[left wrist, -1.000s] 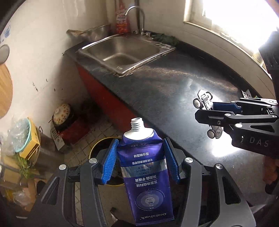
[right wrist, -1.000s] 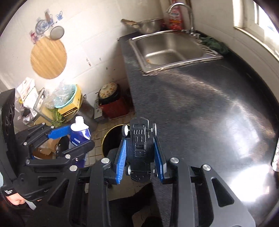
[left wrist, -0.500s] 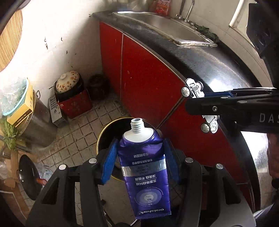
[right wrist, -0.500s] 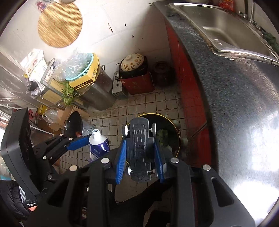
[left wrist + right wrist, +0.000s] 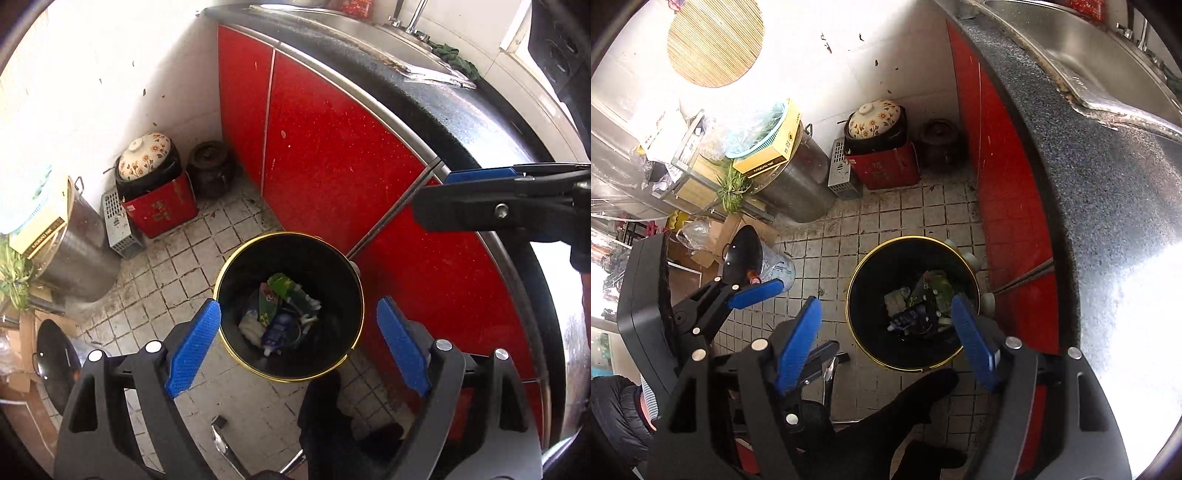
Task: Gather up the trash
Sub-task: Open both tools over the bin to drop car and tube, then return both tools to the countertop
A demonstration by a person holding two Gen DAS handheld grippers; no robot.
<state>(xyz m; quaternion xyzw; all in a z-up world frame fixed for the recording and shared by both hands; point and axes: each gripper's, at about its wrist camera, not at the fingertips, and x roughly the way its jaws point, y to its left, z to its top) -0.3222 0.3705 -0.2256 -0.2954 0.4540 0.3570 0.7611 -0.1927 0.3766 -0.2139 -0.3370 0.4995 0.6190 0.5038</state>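
Hanging wide apart and gripping nothing, the left claw (image 5: pixel 299 343) points straight down into the trash bin (image 5: pixel 225 343), whose gold rim shows between its two blue pads. The right claw (image 5: pixel 886 339) is spread just as wide and is also empty; in its own view the bin sits a little toward its right finger, so the opening is below and slightly to that side. In the left wrist view the right claw enters from the right edge, seen side-on, above the bin and in front of the red cabinet doors (image 5: pixel 332 155).

The trash lies at the bottom of the bin: a blue toothpaste tube (image 5: pixel 275 332) on its side, its long axis running roughly toward and away from the left camera, beside green wrappers (image 5: pixel 277 291) and white scraps. A dark toy car (image 5: pixel 925 310) appears to lie among them in the right wrist view, though the heap is too jumbled to be sure of its outline.

Both claws are tilted steeply down over the tiled floor (image 5: pixel 177 273), the left one more squarely centred on the bin. The bin stands just beside the cabinet, below the edge of the dark speckled surface (image 5: pixel 1082 206). Judging by the empty claws, this deposit looks done, and any next pick would mean lifting back up to the surface.
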